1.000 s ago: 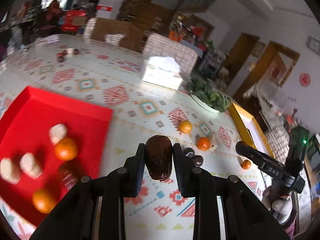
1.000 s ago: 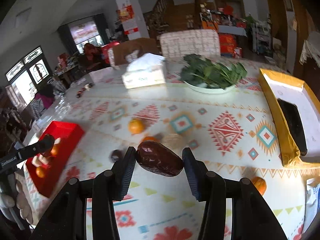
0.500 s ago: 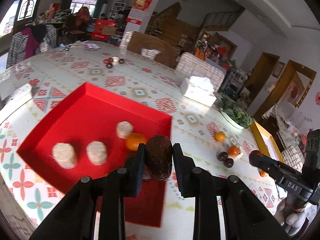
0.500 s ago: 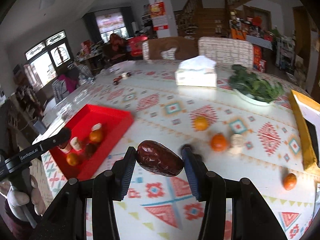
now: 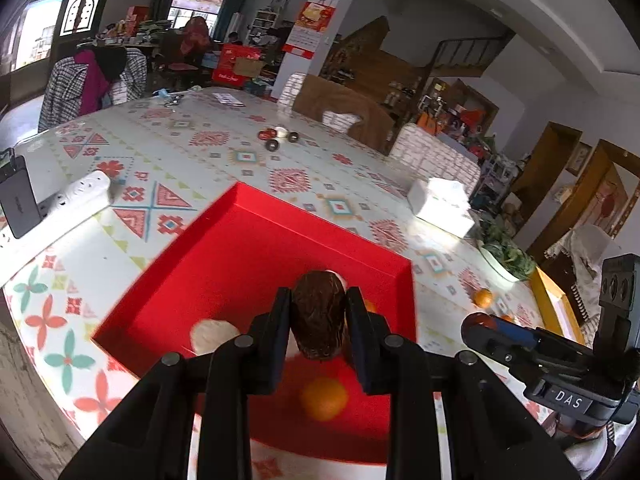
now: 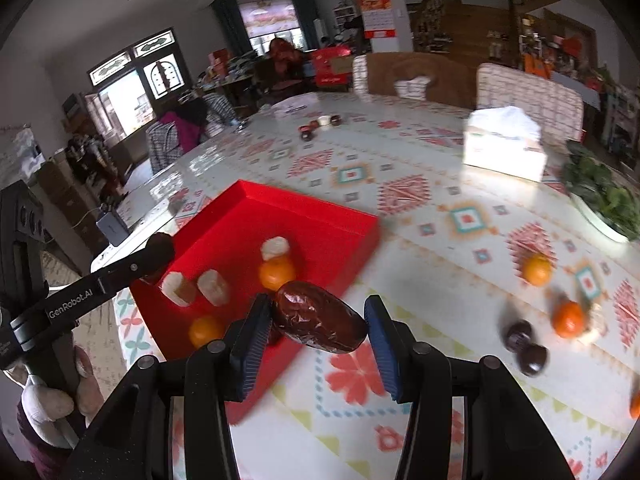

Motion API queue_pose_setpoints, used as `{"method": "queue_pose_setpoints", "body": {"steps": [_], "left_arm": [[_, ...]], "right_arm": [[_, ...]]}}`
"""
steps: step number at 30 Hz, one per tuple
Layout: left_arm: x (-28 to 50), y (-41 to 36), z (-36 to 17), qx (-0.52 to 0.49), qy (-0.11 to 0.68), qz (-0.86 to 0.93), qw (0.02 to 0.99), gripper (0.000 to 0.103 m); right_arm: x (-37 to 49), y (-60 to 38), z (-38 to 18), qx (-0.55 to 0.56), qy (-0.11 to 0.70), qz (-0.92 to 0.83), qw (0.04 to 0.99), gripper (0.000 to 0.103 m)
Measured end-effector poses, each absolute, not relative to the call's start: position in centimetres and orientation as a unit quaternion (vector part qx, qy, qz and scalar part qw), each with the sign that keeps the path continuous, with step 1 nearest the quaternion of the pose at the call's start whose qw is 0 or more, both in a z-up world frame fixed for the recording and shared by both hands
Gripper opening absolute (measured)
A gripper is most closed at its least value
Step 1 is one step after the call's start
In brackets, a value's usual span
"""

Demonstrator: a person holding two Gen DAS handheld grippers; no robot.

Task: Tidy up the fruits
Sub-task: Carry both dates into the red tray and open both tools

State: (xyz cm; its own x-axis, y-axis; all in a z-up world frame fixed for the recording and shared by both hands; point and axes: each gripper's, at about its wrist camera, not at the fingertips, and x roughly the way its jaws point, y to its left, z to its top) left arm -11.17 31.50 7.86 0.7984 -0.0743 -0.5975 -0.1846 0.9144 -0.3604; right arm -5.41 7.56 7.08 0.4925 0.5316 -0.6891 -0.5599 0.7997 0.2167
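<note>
Clearly both jaws grip dates: left date (image 5: 318, 314) above red tray (image 5: 256, 236), right date (image 6: 320, 322).

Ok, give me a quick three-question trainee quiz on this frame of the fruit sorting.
1. True or false: both grippers hold a date.
2. Which gripper is over the red tray? A) left B) right C) neither
3. Fill in: the loose fruit by the greens plate are oranges and dark ____.

Key: 1 true: left gripper on the left date, right gripper on the right date. 2 A. 3 dates.
</note>
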Motion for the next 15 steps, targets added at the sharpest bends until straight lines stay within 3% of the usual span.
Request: {"method": "queue_pose_setpoints", "body": {"steps": [15], "left_arm": [[-6.2,35.6,5.9,-0.201,0.346,0.063,0.914,0.027]], "right_arm": [[-0.7,14.5,5.2,-0.002,0.435,0.348,0.831,0.052]]}}
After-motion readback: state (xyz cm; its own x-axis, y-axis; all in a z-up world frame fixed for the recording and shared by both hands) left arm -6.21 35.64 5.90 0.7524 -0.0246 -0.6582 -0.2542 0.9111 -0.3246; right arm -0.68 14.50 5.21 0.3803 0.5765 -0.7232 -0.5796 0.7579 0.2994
